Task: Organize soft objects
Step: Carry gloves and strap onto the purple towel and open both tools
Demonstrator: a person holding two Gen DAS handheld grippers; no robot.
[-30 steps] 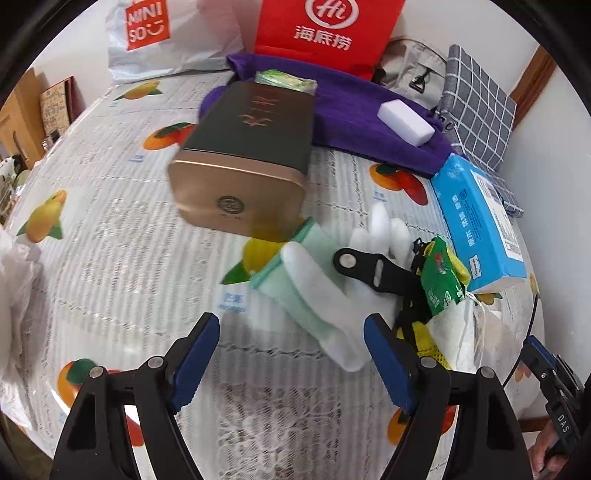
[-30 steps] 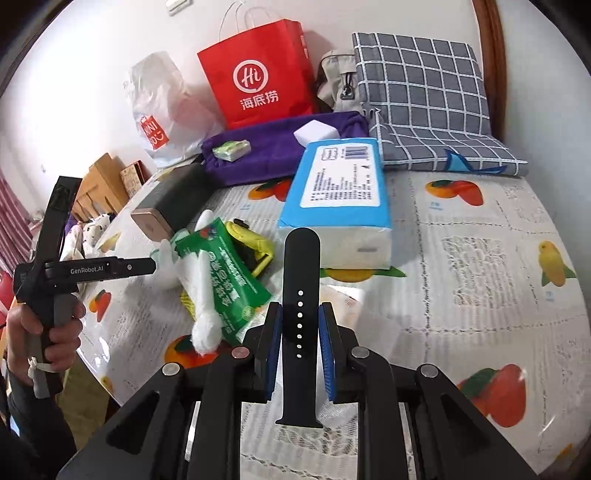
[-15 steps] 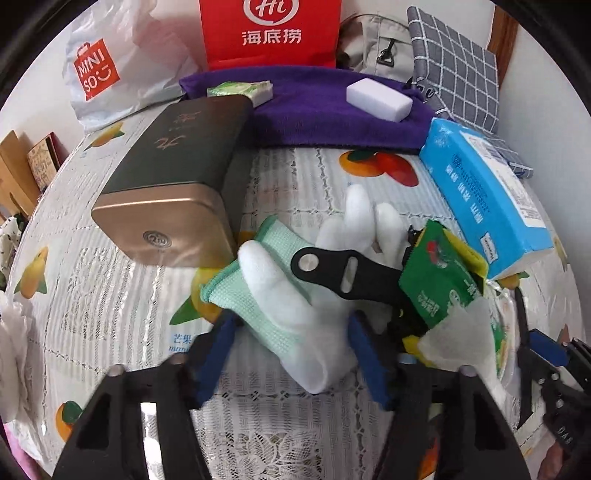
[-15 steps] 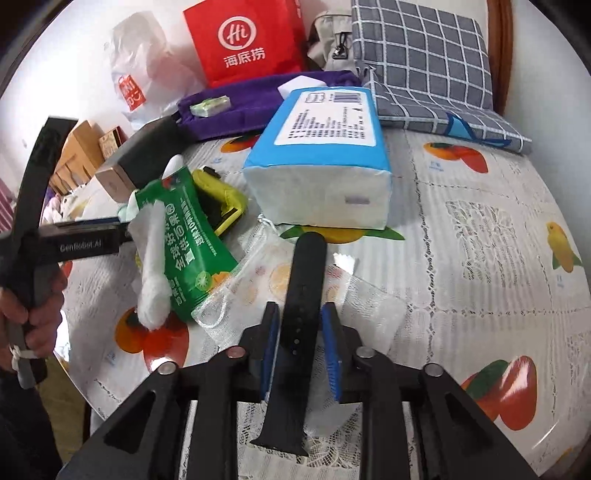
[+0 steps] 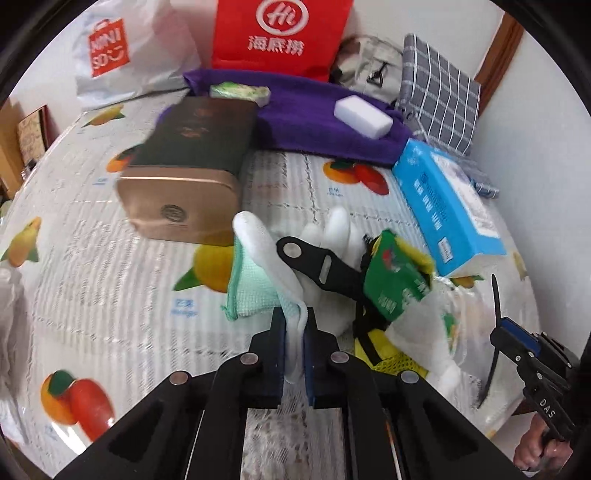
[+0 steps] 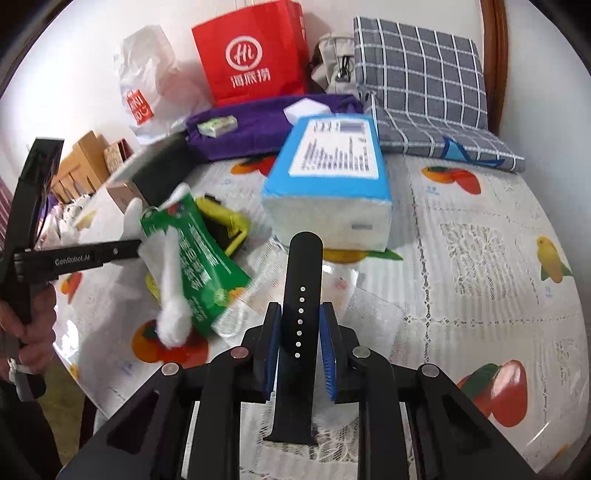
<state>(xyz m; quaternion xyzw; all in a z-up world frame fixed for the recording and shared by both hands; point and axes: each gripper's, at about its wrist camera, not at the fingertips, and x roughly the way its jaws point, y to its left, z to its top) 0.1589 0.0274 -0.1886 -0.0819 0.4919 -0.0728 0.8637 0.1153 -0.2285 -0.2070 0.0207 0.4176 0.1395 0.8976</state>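
Note:
A white glove [image 5: 264,251] with a pale green cuff [image 5: 251,291] lies mid-table, and my left gripper [image 5: 294,317] is shut on its edge beside the cuff. A short black strap piece [image 5: 317,262] rests across the glove. To the right are a green packet [image 5: 395,284] and a yellow item [image 5: 384,350]. A second white soft piece [image 6: 170,295] drapes over the green packet [image 6: 199,258]. My right gripper [image 6: 299,314] holds a black watch strap [image 6: 301,266] upright, its jaws closing on it. The left gripper [image 6: 122,253] shows side-on.
A gold and dark tin box [image 5: 184,177] stands behind the glove. A blue tissue pack [image 5: 450,206] lies right. At the back are a purple towel [image 5: 321,122] with a white sponge [image 5: 364,116], a red bag [image 5: 280,33], a white shopping bag [image 5: 122,55] and a checked cushion [image 6: 417,74].
My left gripper moved in over the glove and went from wide open to shut on its edge, raising the cuff. The right gripper kept the black strap and hardly moved.

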